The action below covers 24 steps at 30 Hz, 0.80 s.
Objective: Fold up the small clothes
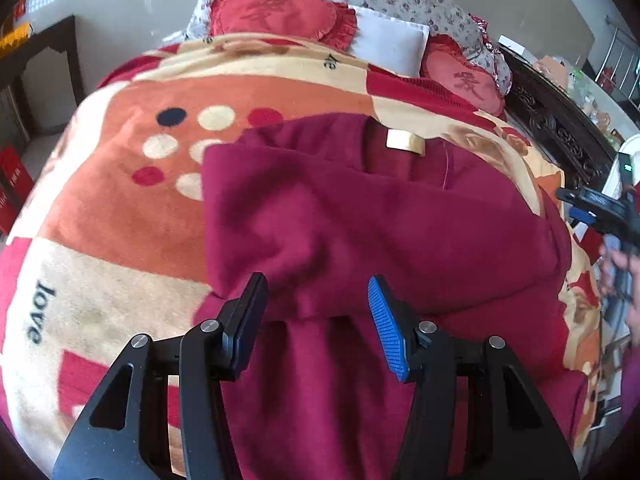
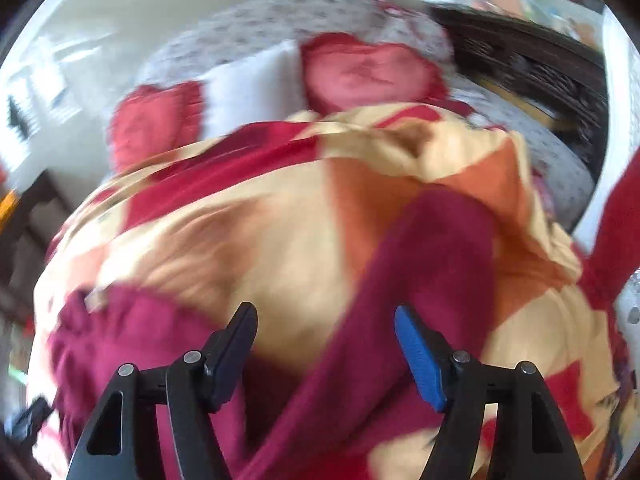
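Observation:
A dark red garment (image 1: 360,216) lies on a patterned blanket (image 1: 100,240) on a bed, one side folded over itself, a pale label (image 1: 405,141) showing near its neck. My left gripper (image 1: 318,300) is open and empty just above the garment's near fold. In the blurred right wrist view, my right gripper (image 2: 326,330) is open and empty above the blanket (image 2: 280,260); a sleeve of the garment (image 2: 420,264) runs out under its right finger. The right gripper also shows at the right edge of the left wrist view (image 1: 600,208).
Red heart-shaped cushions (image 1: 276,12) and a white pillow (image 1: 390,38) lie at the head of the bed. A dark carved headboard (image 1: 560,128) runs along the right. A dark table (image 1: 36,60) stands at the far left.

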Tool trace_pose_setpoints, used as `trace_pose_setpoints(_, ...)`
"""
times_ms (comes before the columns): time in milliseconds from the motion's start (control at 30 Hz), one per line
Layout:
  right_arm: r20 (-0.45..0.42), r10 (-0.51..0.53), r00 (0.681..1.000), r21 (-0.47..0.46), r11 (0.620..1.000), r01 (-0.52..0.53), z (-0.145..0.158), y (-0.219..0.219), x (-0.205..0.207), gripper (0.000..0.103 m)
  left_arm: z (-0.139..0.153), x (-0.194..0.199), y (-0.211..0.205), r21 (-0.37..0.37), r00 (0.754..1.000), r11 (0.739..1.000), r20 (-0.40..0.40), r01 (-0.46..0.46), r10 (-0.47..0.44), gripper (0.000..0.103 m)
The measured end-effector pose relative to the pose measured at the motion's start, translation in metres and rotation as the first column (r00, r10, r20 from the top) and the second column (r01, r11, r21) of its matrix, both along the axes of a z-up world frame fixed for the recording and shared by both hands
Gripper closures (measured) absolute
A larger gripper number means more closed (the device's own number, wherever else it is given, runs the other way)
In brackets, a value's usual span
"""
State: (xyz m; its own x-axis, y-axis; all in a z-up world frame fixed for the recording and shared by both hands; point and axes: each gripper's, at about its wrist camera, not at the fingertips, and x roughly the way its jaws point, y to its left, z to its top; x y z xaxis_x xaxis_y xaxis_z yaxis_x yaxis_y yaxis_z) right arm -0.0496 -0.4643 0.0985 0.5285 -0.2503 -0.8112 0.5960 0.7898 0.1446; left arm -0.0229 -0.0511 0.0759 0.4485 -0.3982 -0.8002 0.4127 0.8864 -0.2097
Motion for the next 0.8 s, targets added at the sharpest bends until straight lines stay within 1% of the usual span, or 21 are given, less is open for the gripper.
trace_pose_setpoints(100, -0.011, -0.018, 1.0, 0.077, 0.997, 0.019, -0.018, -0.035, 0.02, 0.034, -0.006, 0.001, -0.003, 0.02, 1.0, 1.0, -0.011, 0.001, 0.0, 0.051)
trace_pose_setpoints(167, -0.021, -0.008, 1.0, 0.096, 0.995, 0.01, -0.027, -0.046, 0.026, 0.035, -0.011, 0.003, -0.003, 0.032, 1.0, 0.999, -0.022, -0.001, 0.001, 0.051)
trace_pose_setpoints(200, -0.03, -0.002, 1.0, 0.095, 0.995, 0.005, -0.032, -0.049, 0.03, 0.039, -0.012, 0.004, -0.003, 0.034, 1.0, 0.999, -0.027, -0.001, 0.002, 0.051)
trace_pose_setpoints(233, -0.048, 0.011, 0.999, 0.087, 0.996, -0.007, -0.038, -0.05, 0.031, 0.053, -0.013, 0.006, -0.002, 0.035, 1.0, 0.999, -0.03, -0.004, 0.005, 0.051)
trace_pose_setpoints(267, -0.05, 0.02, 0.999, 0.077, 0.997, -0.016, -0.042, -0.053, 0.031, 0.058, -0.014, 0.007, -0.001, 0.034, 1.0, 0.999, -0.03, -0.006, 0.008, 0.051)
trace_pose_setpoints(300, -0.022, 0.022, 1.0, 0.081, 0.997, -0.02, -0.042, -0.055, 0.027, 0.061, -0.014, 0.008, 0.0, 0.032, 1.0, 0.999, -0.029, -0.01, 0.011, 0.051)
trace_pose_setpoints(367, 0.002, 0.021, 1.0, 0.089, 0.996, -0.021, -0.041, -0.056, 0.018, 0.079, -0.014, 0.009, 0.001, 0.03, 0.999, 0.999, -0.03, -0.016, 0.016, 0.051)
trace_pose_setpoints(400, 0.012, 0.02, 1.0, 0.091, 0.996, -0.021, -0.04, -0.055, 0.016, 0.084, -0.014, 0.01, 0.002, 0.027, 0.999, 0.999, -0.032, -0.019, 0.02, 0.051)
trace_pose_setpoints(433, 0.029, 0.015, 0.999, 0.092, 0.996, -0.018, -0.033, -0.053, 0.009, 0.09, -0.013, 0.01, 0.003, 0.023, 0.999, 1.0, -0.035, -0.021, 0.022, 0.051)
trace_pose_setpoints(500, 0.087, 0.041, 0.995, 0.098, 0.994, -0.049, -0.017, -0.046, 0.001, 0.091, -0.01, 0.01, 0.006, 0.009, 0.999, 1.0, -0.031, -0.029, 0.029, 0.051)
trace_pose_setpoints(533, 0.124, 0.077, 0.989, 0.088, 0.992, -0.088, -0.003, -0.037, -0.004, 0.092, -0.007, 0.01, 0.008, 0.002, 0.999, 0.999, -0.025, -0.038, 0.038, 0.051)
trace_pose_setpoints(600, 0.166, 0.128, 0.978, 0.075, 0.987, -0.142, 0.019, -0.018, -0.01, 0.092, -0.003, 0.01, 0.014, -0.014, 0.998, 0.998, -0.021, -0.056, 0.056, 0.051)
trace_pose_setpoints(667, 0.238, 0.204, 0.95, 0.079, 0.97, -0.229, 0.043, 0.007, -0.014, 0.092, 0.002, 0.011, 0.02, -0.037, 0.997, 0.996, -0.021, -0.076, 0.075, 0.051)
trace_pose_setpoints(700, 0.271, 0.251, 0.929, 0.075, 0.957, -0.28, 0.056, 0.026, -0.013, 0.092, 0.005, 0.011, 0.024, -0.05, 0.996, 0.995, -0.022, -0.088, 0.087, 0.051)
trace_pose_setpoints(733, 0.289, 0.281, 0.915, 0.071, 0.947, -0.313, 0.062, 0.038, -0.013, 0.092, 0.008, 0.011, 0.027, -0.066, 0.995, 0.993, -0.023, -0.099, 0.098, 0.051)
trace_pose_setpoints(800, 0.329, 0.376, 0.866, 0.068, 0.906, -0.418, 0.075, 0.075, -0.006, 0.092, 0.013, 0.012, 0.032, -0.097, 0.994, 0.989, -0.028, -0.112, 0.11, 0.051)
